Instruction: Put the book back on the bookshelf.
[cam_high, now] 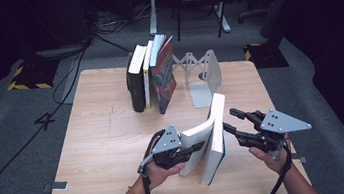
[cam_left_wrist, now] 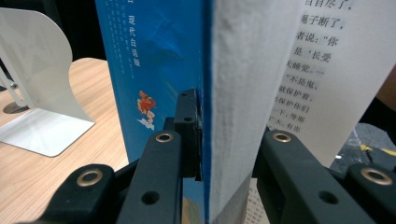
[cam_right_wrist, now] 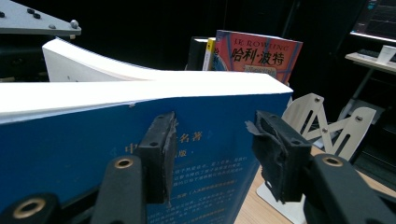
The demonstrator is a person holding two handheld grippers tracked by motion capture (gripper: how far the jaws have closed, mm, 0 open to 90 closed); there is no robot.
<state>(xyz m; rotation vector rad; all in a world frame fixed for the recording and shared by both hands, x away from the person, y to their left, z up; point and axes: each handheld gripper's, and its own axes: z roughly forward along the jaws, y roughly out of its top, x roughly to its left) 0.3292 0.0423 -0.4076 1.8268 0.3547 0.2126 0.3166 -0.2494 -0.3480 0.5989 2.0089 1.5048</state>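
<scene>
We see a row of upright books (cam_high: 151, 77) on the far part of the table (cam_high: 99, 137), and we take this row as our landmark. Just to its right stands a white metal bookend (cam_high: 206, 78) with a zigzag folding arm (cam_high: 186, 61) reaching back toward the row. On the grey floor beyond the row stand white table legs (cam_high: 152, 9), with black cables (cam_high: 110, 24) trailing off to its left.

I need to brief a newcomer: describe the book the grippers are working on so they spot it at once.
On the light wooden table, look at the near edge, well in front of the row of shelved books. The blue-covered white-paged paperback stands there alone, pages splayed open, clamped by the left gripper; the others are closed and lean together.
</scene>
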